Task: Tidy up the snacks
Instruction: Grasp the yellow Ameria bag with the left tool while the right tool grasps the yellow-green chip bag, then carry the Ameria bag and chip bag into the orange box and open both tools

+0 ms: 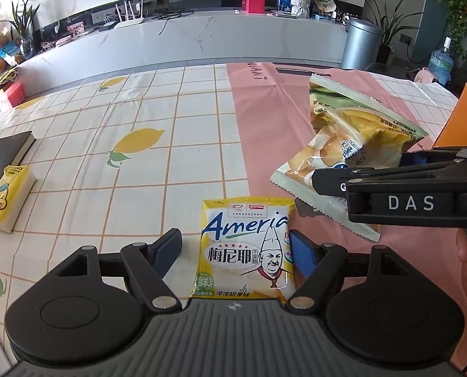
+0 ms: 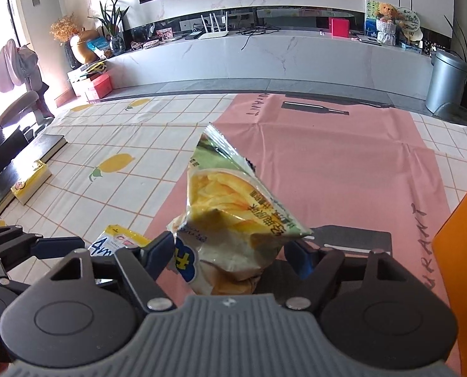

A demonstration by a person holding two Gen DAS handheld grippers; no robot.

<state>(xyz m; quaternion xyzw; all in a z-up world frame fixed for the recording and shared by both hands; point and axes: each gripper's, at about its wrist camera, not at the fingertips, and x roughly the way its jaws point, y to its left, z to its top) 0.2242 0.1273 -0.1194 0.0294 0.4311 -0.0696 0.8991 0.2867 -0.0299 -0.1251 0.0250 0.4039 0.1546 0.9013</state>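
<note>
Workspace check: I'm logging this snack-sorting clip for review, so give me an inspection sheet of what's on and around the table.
Surface: checked lemon tablecloth with pink mat.
Job's things: chip bag held off the table; yellow packet flat on the cloth; orange box at right edge.
Clutter: tissue pack, black book.
Grippers: right gripper shut on chip bag; left gripper open, jaws either side of yellow packet.
Cables: black ones by the router on the TV counter.
Surroundings: TV, plants, metal bin.
</note>
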